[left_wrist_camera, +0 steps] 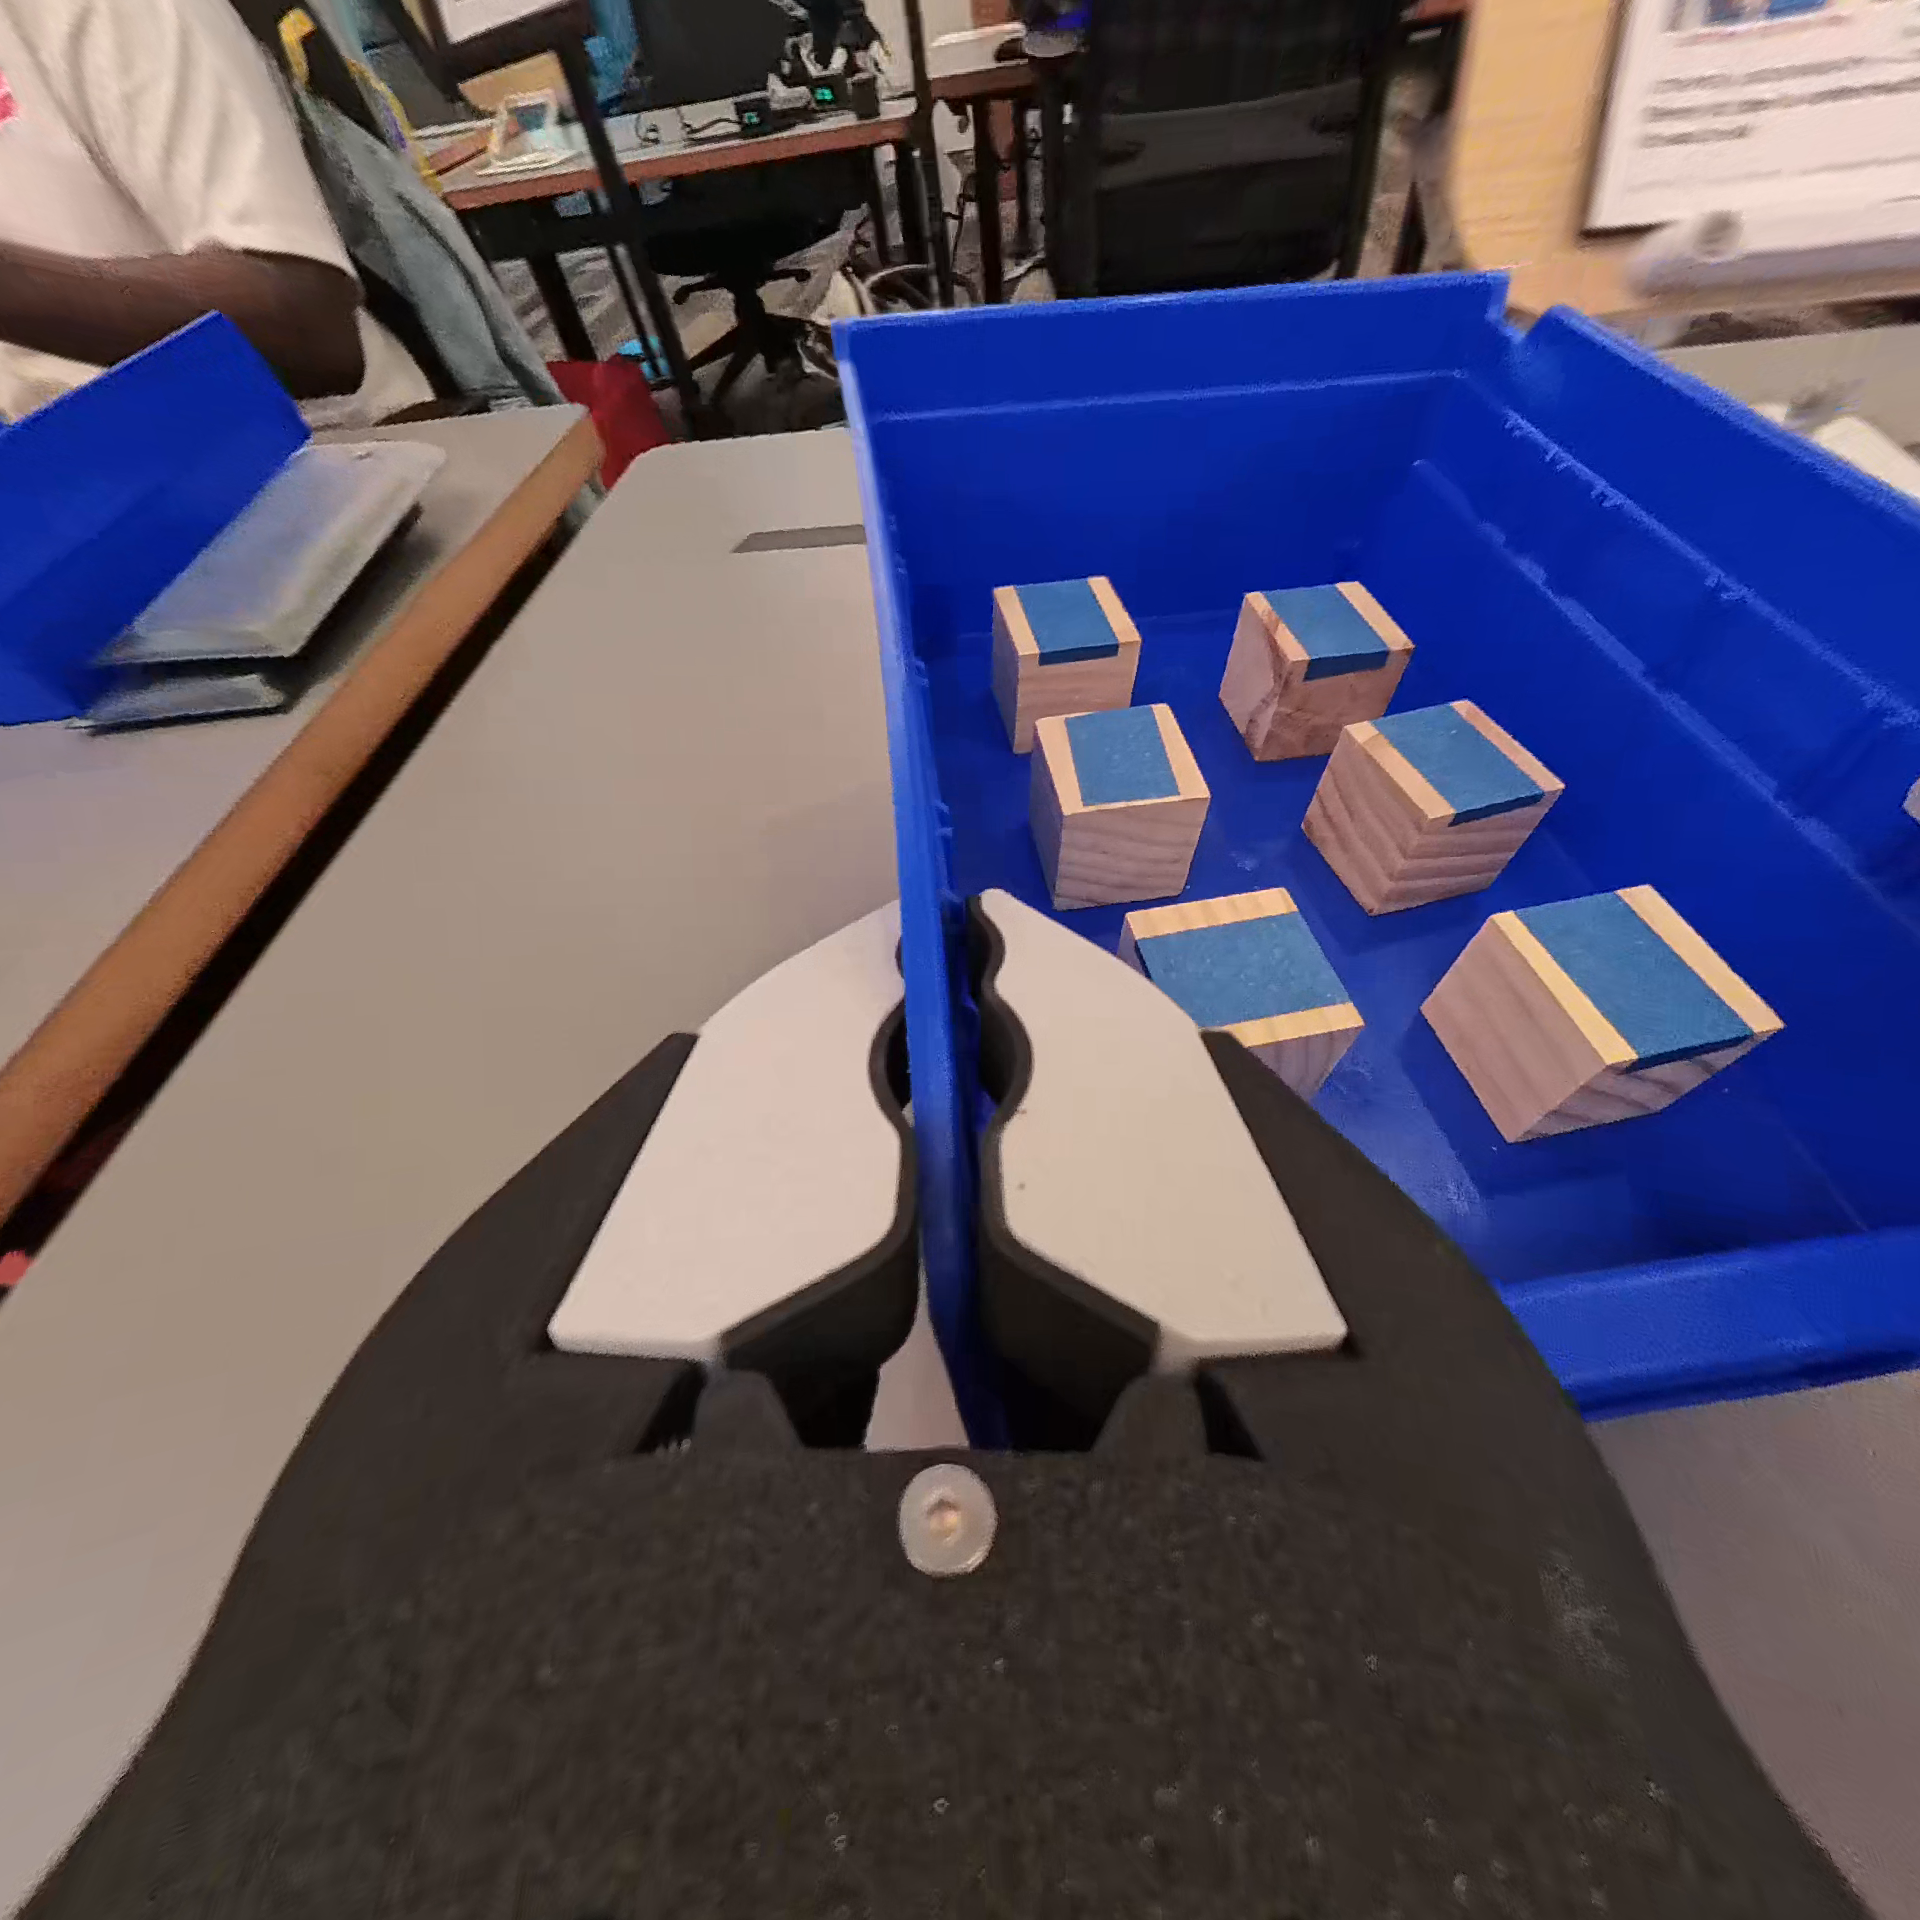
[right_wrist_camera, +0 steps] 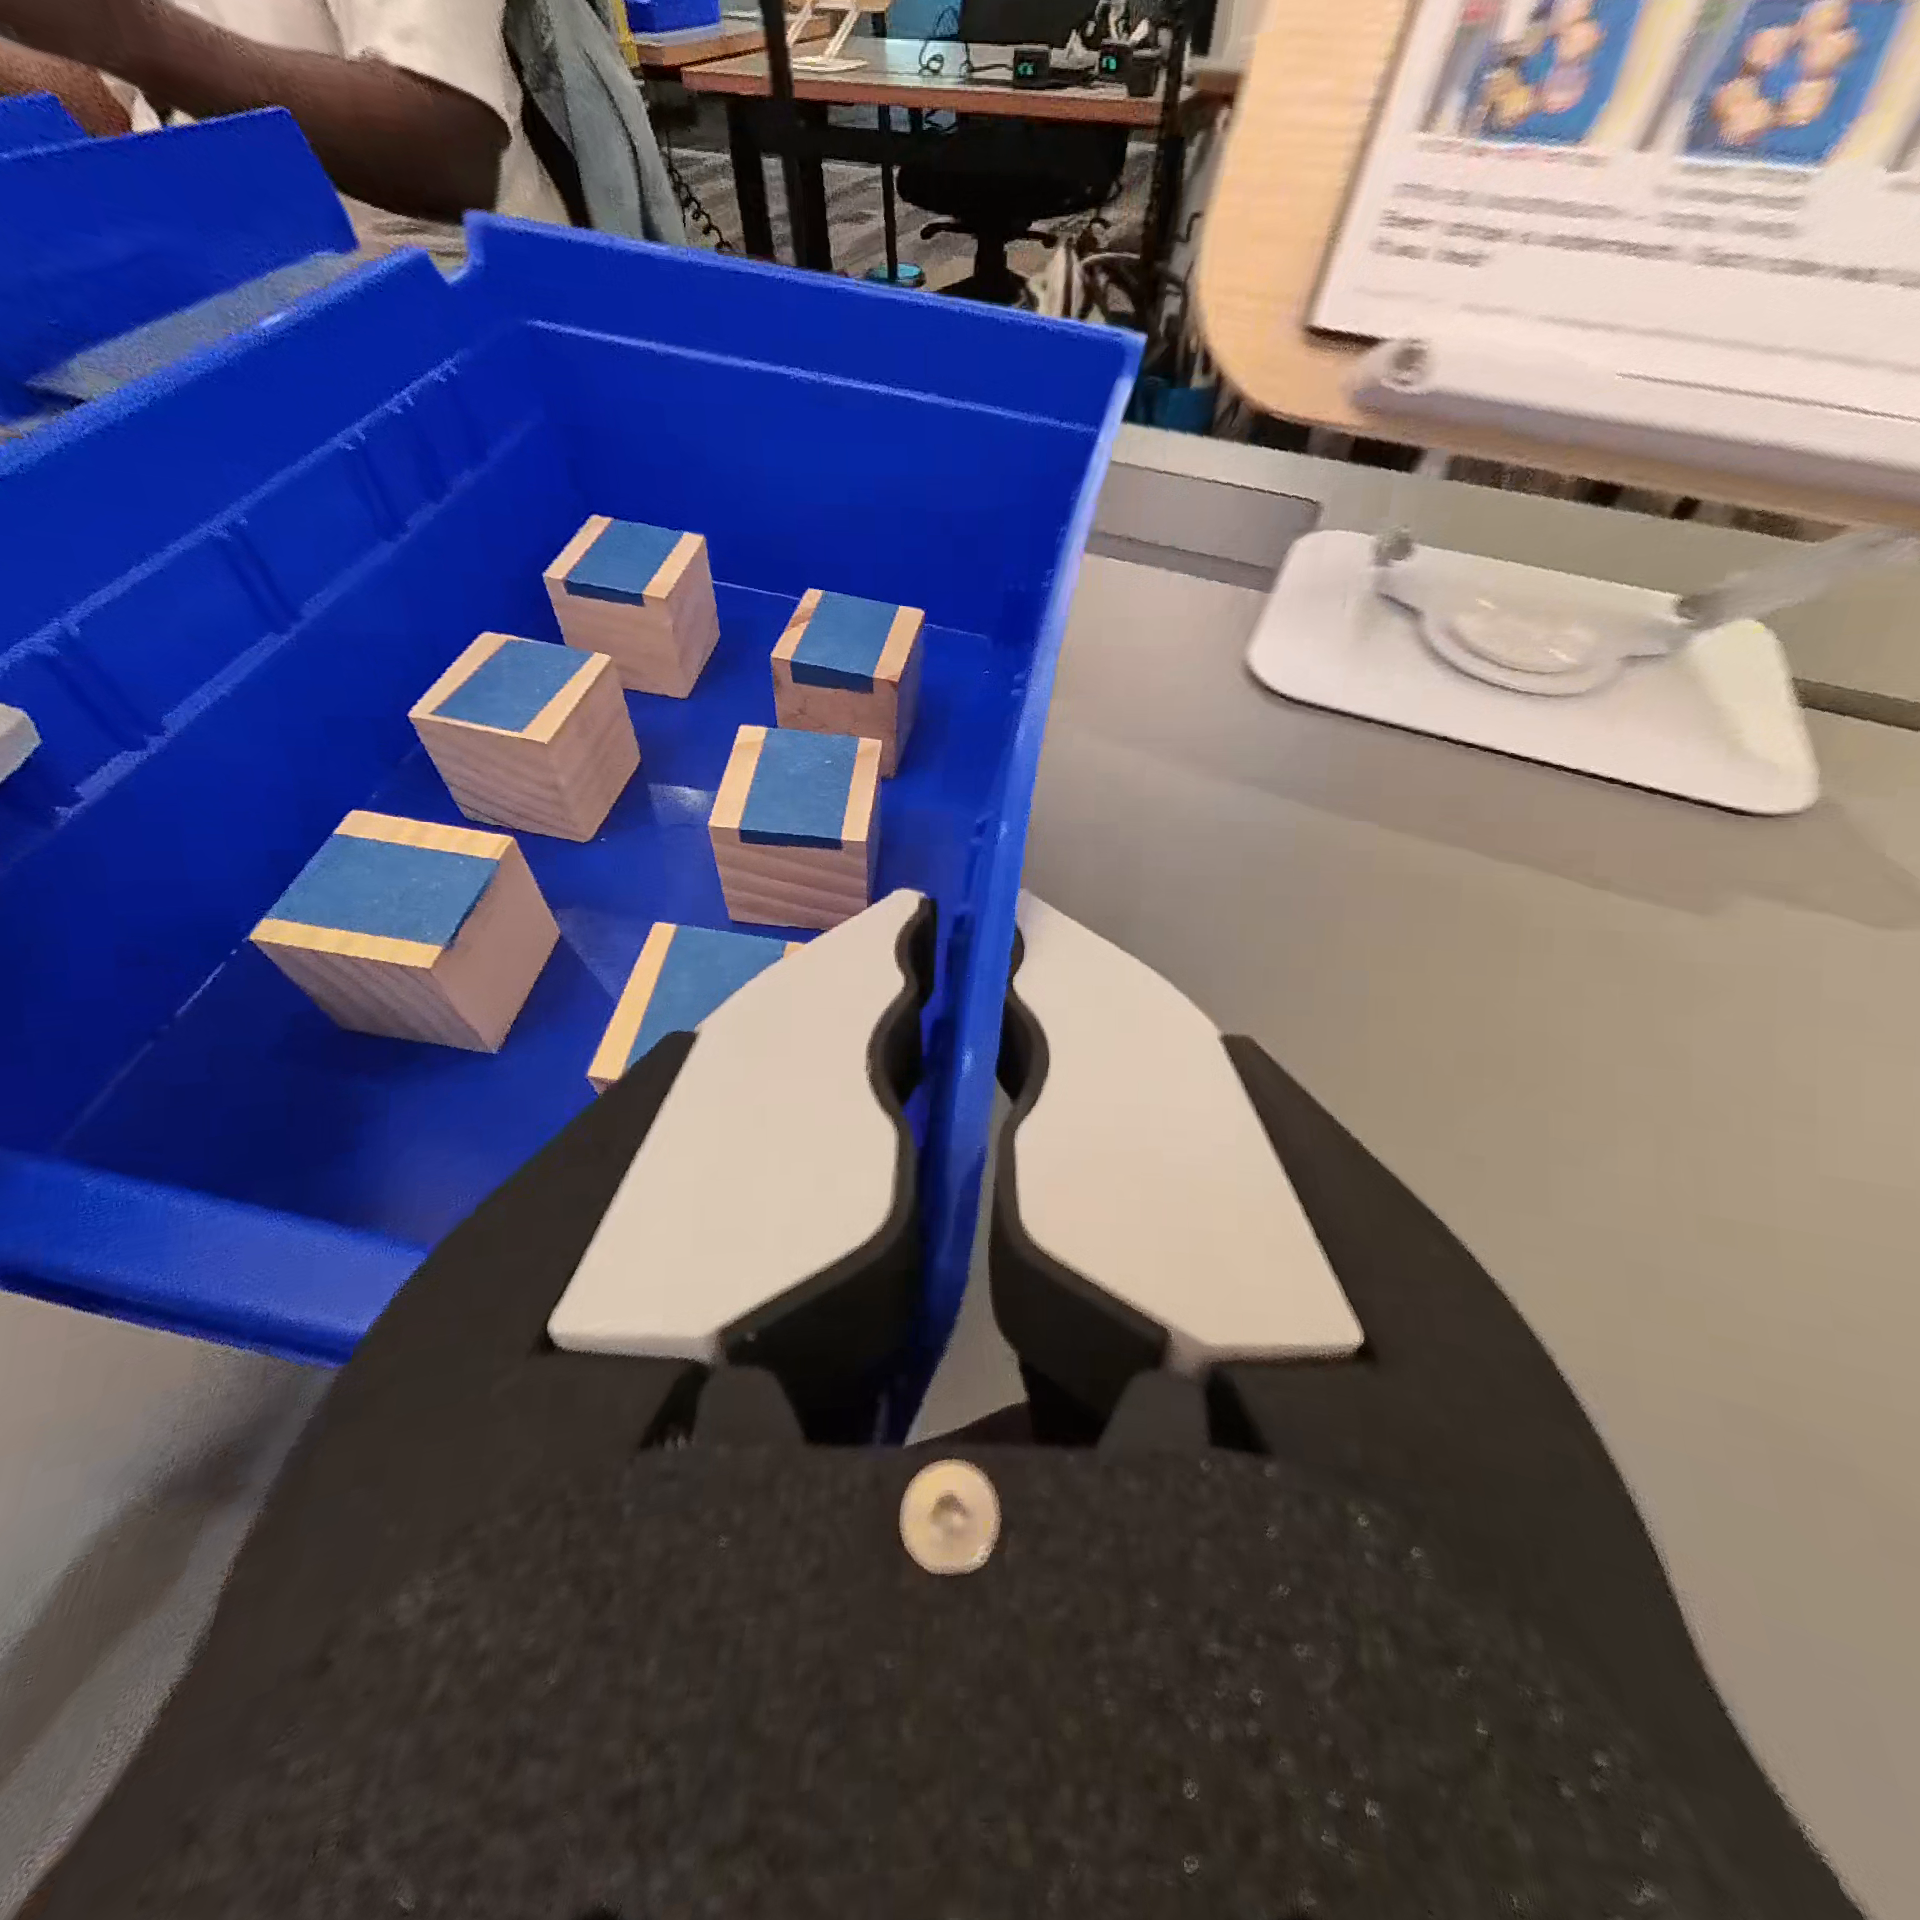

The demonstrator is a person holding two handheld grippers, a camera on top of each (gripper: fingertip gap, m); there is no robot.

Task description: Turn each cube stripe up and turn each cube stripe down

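Blue bin (left_wrist_camera: 1174, 343) set on grey tabletop (left_wrist_camera: 644, 790); six wooden cubes lie on its floor in two loose columns, every one seen with its blue stripe facing up. Left hand-held gripper (left_wrist_camera: 940, 935) is clamped narrow on the bin's left side wall, one finger outside, one inside. Right hand-held gripper (right_wrist_camera: 971, 925) is closed likewise on the right side wall (right_wrist_camera: 997, 727) — so both are holding the bin itself, no cube. Stripe-up phase is judged finished; stripe-down turning not yet begun. Key relation: the cubes lie inward and forward of each gripper, across the wall being held. Nearest to the left gripper is the near-left cube (left_wrist_camera: 1242, 971), just beside its inner finger and partly hidden by it; its stripe runs crosswise in that view. Nearest to the right gripper is the near-right cube (right_wrist_camera: 691, 992), likewise half covered by the inner finger, stripe running away from the camera. Far cubes (left_wrist_camera: 1065, 634) are well apart from both. Each side's near cube is judged best reached by that side's gripper, once the wall is released and the jaws opened. A white stand (right_wrist_camera: 1538, 675) with a printed sheet sits right of the bin; a person's arm (left_wrist_camera: 177, 301) is seen beyond a second tabletop.
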